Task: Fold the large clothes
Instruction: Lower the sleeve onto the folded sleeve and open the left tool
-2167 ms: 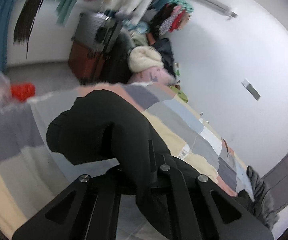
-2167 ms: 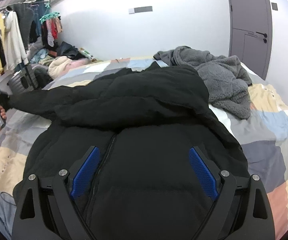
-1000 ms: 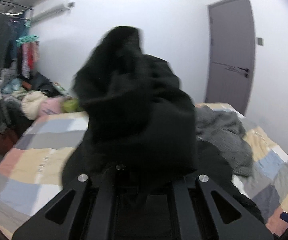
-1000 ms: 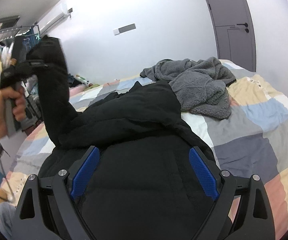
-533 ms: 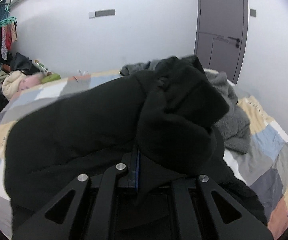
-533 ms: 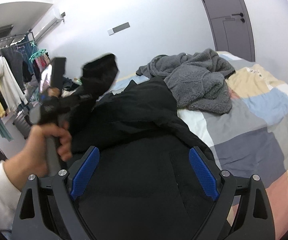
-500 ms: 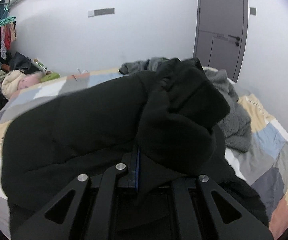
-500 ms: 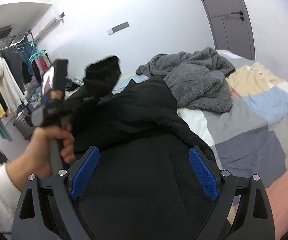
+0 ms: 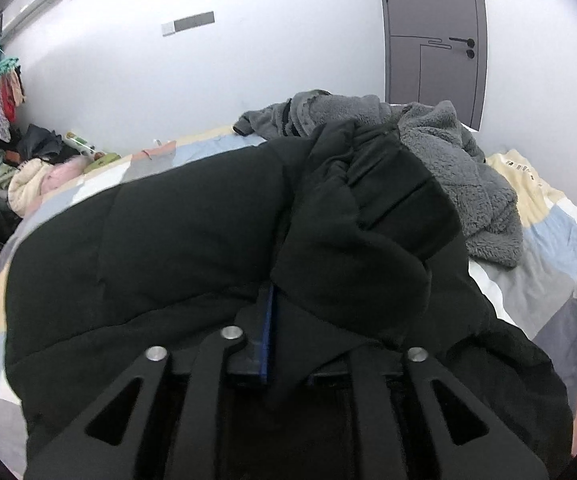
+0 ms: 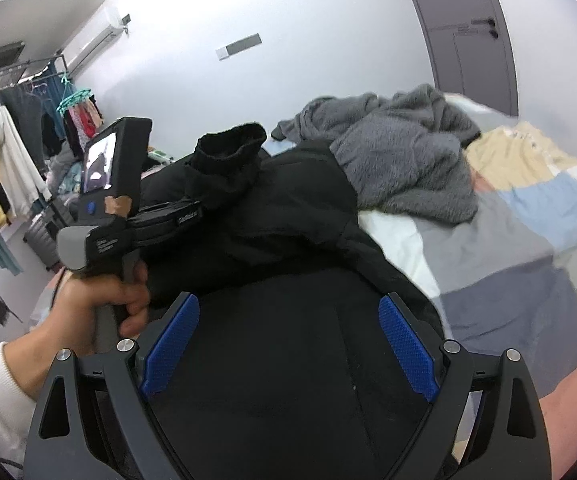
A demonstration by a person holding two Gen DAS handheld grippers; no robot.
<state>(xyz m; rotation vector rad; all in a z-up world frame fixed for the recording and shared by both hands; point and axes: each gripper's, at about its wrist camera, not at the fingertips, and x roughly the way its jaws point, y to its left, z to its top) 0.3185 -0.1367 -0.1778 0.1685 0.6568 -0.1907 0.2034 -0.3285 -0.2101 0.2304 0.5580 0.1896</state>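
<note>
Black puffy jacket covers the patchwork bedspread across the lower middle of the frame. At left, the left gripper has brought the sleeve cuff in over the body, probably folding it across; its jaws have just been opening, cuff between them, so I can't tell if it's pinched. Lower centre, the right gripper hovers wide open over the jacket front. Grey fleece sits upper right.

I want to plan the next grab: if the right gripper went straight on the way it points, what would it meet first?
Most likely the black jacket spread on the bed, right ahead between the right gripper's open fingers; depth is hard to judge.
</note>
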